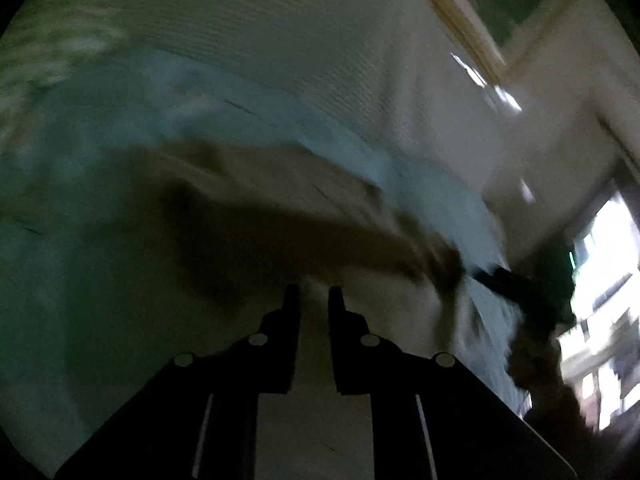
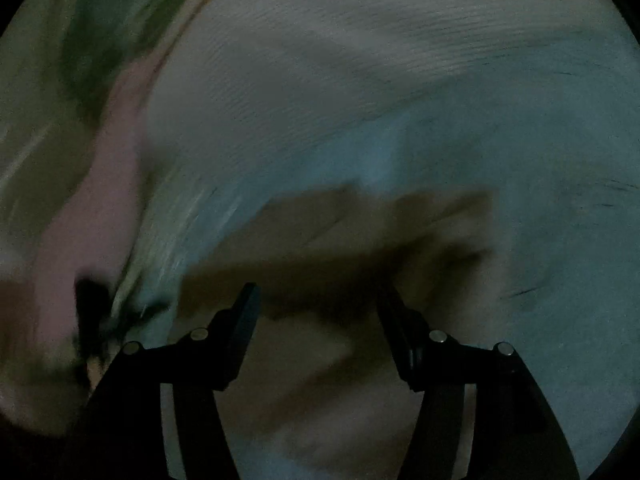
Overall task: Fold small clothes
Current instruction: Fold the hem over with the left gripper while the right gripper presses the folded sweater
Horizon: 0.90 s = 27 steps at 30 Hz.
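Here, left gripper (image 1: 314,294) fingers narrowly parted and empty, right gripper (image 2: 318,294) fingers wide apart over the brown garment (image 2: 340,232).

Both views are dim and heavily smeared by motion blur, their corners cut off by the black fisheye rim. The only strong light is a blown-out window (image 1: 608,280), far right in the left-wrist view. The brown garment (image 2: 340,236) shows no sharp edges.

Brown garment (image 2: 360,232) ahead; pale-blue sheet (image 2: 540,220) around it bare, passable.
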Tool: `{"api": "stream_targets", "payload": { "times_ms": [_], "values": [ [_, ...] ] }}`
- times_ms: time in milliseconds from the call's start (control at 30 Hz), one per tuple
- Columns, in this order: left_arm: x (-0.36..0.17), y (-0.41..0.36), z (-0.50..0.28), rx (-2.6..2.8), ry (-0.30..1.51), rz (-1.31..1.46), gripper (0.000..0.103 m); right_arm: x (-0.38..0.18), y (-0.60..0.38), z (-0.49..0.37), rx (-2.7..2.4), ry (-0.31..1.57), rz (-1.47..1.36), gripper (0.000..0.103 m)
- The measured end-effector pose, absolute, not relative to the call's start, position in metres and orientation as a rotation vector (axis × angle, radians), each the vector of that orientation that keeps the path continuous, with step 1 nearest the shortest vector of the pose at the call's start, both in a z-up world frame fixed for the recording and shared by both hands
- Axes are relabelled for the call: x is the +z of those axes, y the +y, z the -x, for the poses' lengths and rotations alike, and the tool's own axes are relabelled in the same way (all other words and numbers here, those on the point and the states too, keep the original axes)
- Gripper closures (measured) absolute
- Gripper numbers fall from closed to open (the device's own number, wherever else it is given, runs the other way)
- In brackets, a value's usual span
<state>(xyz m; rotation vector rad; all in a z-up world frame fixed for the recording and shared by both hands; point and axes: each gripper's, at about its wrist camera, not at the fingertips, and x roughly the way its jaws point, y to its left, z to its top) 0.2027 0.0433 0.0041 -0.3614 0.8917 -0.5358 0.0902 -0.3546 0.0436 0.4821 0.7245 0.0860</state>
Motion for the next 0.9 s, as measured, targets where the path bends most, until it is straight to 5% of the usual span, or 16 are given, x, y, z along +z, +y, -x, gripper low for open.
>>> {"api": "stream_targets", "payload": {
  "times_ms": [133,300,567,633,900],
  "values": [
    [-0.021,-0.012,-0.208,-0.639,1.001,0.251,0.092,0.007,-0.284,-0.130,0.330,0.968,-0.347,0.041],
    [-0.040,-0.009,-0.247,-0.569,1.065,0.200,0.094,-0.015,-0.290,-0.162,0.328,1.040,-0.329,0.042],
    [-0.026,0.033,-0.309,-0.401,0.975,0.205,0.088,-0.007,-0.366,-0.200,-0.050,0.959,-0.272,0.043],
    [-0.029,0.051,-0.328,-0.299,0.972,0.212,0.095,-0.007,-0.384,-0.204,-0.118,0.923,-0.319,0.043],
    [-0.020,0.097,-0.346,-0.164,0.891,0.400,0.094,0.016,-0.419,-0.163,-0.245,0.678,-0.505,0.042]
  ]
}}
